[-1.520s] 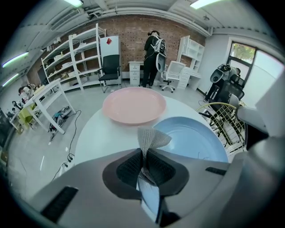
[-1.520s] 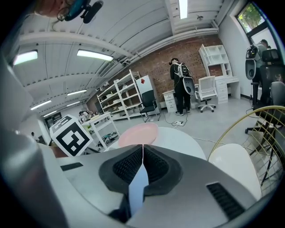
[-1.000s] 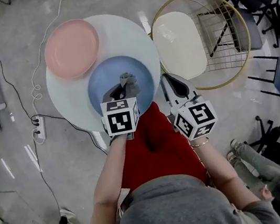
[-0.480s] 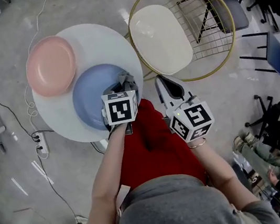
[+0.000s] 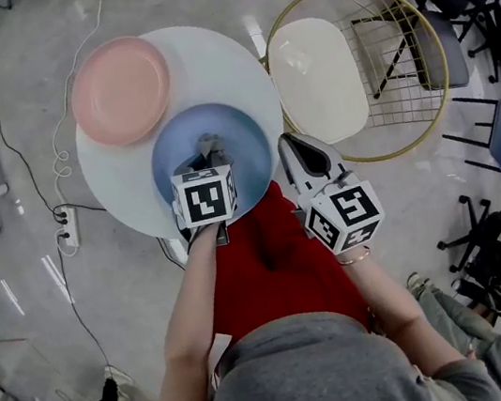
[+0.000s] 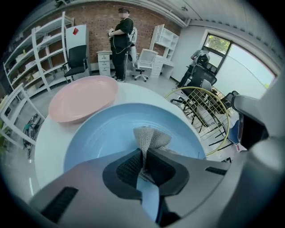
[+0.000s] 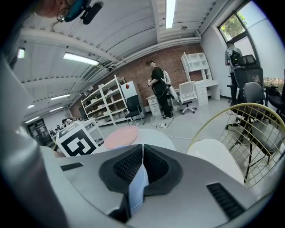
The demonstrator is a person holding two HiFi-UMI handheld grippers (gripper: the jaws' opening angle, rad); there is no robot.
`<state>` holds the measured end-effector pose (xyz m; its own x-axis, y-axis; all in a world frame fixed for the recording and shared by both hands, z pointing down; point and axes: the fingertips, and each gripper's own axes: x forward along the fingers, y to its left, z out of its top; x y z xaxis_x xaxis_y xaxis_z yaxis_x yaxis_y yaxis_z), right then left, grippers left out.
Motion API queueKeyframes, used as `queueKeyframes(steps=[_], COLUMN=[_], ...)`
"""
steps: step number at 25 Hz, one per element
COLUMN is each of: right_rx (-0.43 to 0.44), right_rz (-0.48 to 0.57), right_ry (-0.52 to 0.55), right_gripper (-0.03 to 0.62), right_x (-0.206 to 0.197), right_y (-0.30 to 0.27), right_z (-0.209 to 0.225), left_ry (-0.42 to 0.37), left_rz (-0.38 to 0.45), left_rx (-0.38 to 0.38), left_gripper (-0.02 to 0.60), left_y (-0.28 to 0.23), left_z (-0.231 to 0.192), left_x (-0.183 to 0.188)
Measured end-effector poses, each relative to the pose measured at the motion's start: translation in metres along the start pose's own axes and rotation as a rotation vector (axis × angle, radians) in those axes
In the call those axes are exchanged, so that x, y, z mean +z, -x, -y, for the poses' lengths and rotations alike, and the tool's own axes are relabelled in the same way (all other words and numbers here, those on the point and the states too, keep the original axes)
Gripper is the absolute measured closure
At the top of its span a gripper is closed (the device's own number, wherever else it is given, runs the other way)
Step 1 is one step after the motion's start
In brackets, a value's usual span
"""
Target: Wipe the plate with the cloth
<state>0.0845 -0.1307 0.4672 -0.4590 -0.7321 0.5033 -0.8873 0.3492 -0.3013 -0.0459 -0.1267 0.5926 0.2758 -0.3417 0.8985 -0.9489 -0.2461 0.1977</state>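
**1. Cloth** (image 6: 149,138): grey knit. A fold is pinched between the L gripper (image 6: 143,153) fingers (image 6: 129,167), which are clamped tight on it. Most of the fabric sticks out just ahead of the fingertips and bunches down onto the dish. Prob. held by a short tail so the soft wad meets the surface, not the hard tips.

**2. Plate** (image 6: 102,133): blue, directly under and ahead of the L fingers. The cloth touches its well nr the middle. It lies flat on the table (image 5: 237,64), at the edge nearest the person, which looks chosen for easy reach.

**3. R gripper** (image 5: 304,152): fingers (image 7: 129,167) pressed together w/ nothing btwn them (a pale-blue sliver below the tips looks like the plate seen through the gap, not a held thing).
- Pos.: tips just beside the plate's rim, to the right of the L fingers and apart from the cloth.
- Whether they touch the rim can't be told.
- Prob. waiting there as a spare or steadying tool.

**4. Pink plate** (image 5: 121,90): beyond the L fingers and to their left, just beside the plate. No cloth on it, and it is out of the wiping area.

**5. Chair** (image 5: 316,79): cream seat, gold hoop. Ahead of the R fingers and off the table; not in use.

**Status (est.):** cloth in contact w/ the plate, wiping step in hand. How much of the surface is done can't be told.
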Motion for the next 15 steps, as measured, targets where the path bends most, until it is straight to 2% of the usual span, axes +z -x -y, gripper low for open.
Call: queueKeyframes(steps=[9, 15], right_rx=[0.108, 0.150], right_rz=[-0.038, -0.051], right_ry=[0.055, 0.073], right_gripper=[0.565, 0.565], right_x=[-0.003, -0.003], right_y=[-0.021, -0.024], right_z=[-0.042, -0.054], left_ry=[0.040, 0.019], left_rz=[-0.013, -0.023], left_rx=[0.108, 0.174], left_gripper=[0.546, 0.546], left_y=[0.020, 0.028], left_z=[-0.044, -0.056], left_x=[-0.024, -0.032])
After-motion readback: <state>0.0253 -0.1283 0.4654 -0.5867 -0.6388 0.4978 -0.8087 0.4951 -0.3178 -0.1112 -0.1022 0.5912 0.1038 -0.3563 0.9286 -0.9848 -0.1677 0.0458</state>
